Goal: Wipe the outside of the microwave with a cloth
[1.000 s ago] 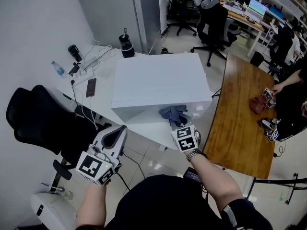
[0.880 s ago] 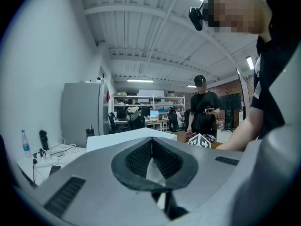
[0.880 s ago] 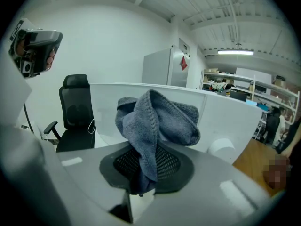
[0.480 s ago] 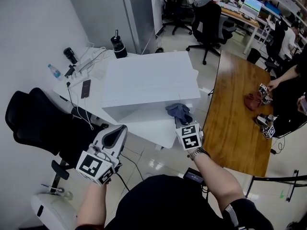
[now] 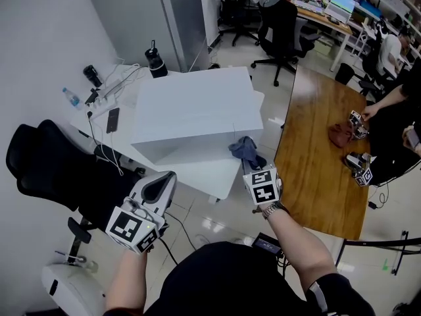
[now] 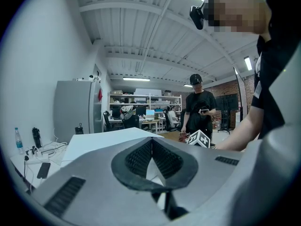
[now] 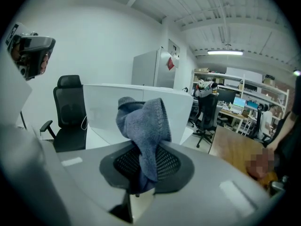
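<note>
One large white microwave [image 5: 191,107] fills most of a white table [image 5: 210,176]. It is a plain box with a flat, bare top and a shaded front face. It leaves only a narrow strip of table along the near edge and a thin margin at the right edge. A long wooden table [image 5: 316,157] stands to the right, with a slim gap of floor between the two tables. A black chair [image 5: 46,170] sits just beside the white table's left edge.

A phone [image 5: 112,120], cables and a bottle [image 5: 70,97] crowd the table's left side, and a black flask [image 5: 155,61] stands at the far edge.

The cloth [image 5: 246,150] is grey-blue and knitted. It is bunched into a soft lump at the microwave's front right corner, above the near edge. I cannot tell whether it touches the face.

The right gripper [image 5: 252,166] pinches the cloth's lower folds between its jaws, and the rest stands up ahead of them. The left gripper [image 5: 160,182] is closed with nothing in it, off the table's near left corner, above the floor.
</note>
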`<state>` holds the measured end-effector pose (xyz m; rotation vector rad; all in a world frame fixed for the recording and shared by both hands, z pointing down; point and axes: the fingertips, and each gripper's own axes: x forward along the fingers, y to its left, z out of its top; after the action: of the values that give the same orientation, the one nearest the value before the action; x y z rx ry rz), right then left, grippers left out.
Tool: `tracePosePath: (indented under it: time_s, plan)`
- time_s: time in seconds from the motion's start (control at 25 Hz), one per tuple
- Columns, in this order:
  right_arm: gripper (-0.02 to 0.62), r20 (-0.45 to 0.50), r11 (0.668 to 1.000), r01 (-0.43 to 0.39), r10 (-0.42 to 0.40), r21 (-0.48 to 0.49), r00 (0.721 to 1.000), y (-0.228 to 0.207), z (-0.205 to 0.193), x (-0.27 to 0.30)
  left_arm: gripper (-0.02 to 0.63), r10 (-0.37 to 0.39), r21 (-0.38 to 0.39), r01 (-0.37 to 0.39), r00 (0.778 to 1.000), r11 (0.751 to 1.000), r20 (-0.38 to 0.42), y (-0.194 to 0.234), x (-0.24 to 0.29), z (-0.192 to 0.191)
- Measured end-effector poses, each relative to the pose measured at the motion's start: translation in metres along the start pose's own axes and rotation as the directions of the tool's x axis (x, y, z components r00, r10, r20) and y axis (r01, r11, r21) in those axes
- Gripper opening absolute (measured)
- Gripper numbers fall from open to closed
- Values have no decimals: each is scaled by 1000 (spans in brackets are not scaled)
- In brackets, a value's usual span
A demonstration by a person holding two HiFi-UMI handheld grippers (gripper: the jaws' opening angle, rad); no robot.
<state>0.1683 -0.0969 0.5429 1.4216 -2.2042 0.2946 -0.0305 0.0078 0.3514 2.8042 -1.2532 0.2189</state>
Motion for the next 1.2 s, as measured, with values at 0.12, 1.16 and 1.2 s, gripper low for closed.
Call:
tracePosePath:
  time_s: [0.12,1.16,1.2]
  plan:
    - [61,2,1000,8,-8,3,1000,-9,-3,-9,5,0,-5,0,1000,1000,-1,-12,1,-2]
    - [63,284,988,-144,153,-53,946,22,65,-172,5,-16,-40,18,999,999,51,-111,-1,0]
    - [63,293,987,-150,160,-56,943,25,68,-176,5,-17,-36,19,998,999,55,-113,0,2]
